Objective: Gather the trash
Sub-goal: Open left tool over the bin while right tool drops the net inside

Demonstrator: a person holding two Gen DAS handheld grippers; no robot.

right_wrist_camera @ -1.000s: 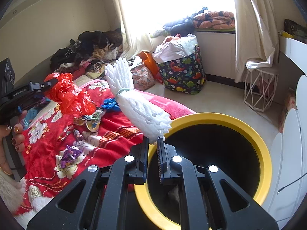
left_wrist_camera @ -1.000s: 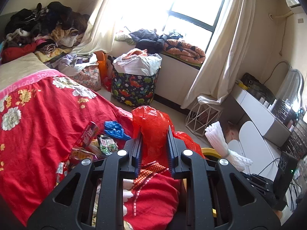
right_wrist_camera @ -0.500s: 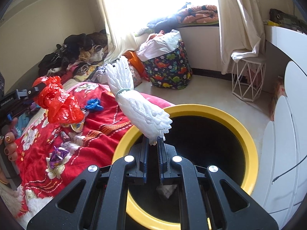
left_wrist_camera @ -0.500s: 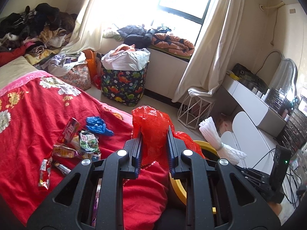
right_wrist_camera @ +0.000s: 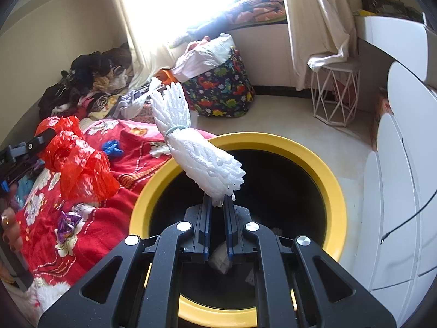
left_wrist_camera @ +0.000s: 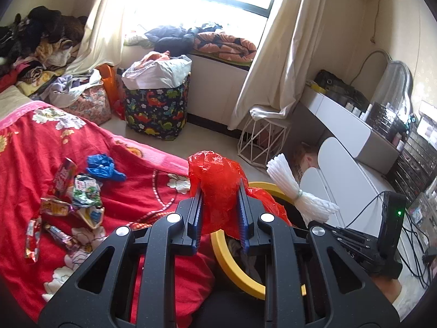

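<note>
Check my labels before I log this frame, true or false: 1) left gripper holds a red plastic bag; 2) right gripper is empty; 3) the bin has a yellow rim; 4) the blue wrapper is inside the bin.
1) True: the left gripper is shut on the red plastic bag.
2) False: the right gripper pinches a white foam net bundle.
3) True: the trash bin has a yellow rim.
4) False: the blue wrapper lies on the red bedspread.

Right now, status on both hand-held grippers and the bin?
Left hand-held gripper shut on red plastic bag. Right hand-held gripper shut on white foam netting, over yellow-rimmed bin. Nothing blocking the opening.
</note>
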